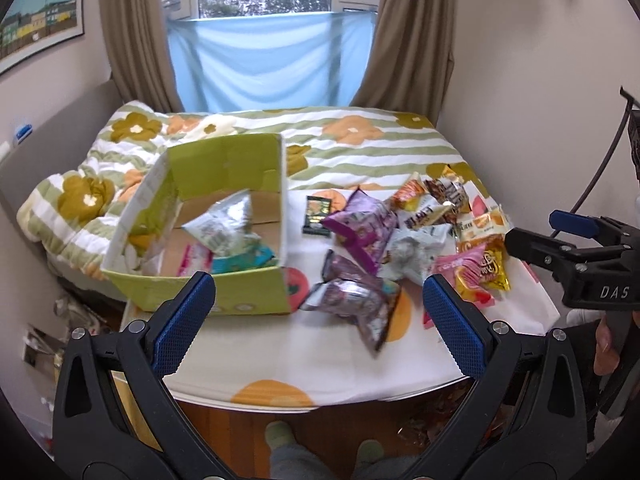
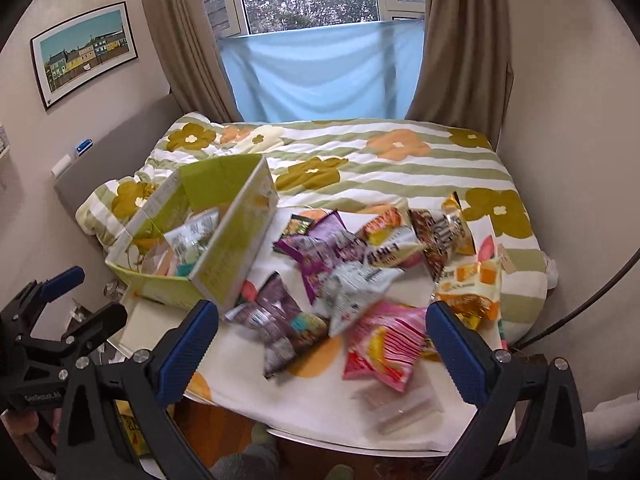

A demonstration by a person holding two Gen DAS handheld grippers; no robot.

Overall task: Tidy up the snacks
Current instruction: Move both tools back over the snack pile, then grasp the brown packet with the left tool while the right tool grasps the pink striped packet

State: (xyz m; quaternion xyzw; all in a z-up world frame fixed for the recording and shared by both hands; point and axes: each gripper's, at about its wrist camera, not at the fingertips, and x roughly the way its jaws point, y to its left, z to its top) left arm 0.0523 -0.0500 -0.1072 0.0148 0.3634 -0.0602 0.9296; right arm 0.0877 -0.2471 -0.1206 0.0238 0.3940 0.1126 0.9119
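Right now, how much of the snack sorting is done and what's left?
Early stage. A few packets, including a silver bag, already sit in the green box. Nothing is in hand: the left gripper and right gripper are both open and empty. Most snacks remain loose beside the box, such as the purple bag and pink packet.

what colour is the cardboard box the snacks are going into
The cardboard box is lime green outside with plain brown cardboard showing inside; the left wrist view shows it best.

"DAS" — white letters, right gripper (image 1: 576,240) body
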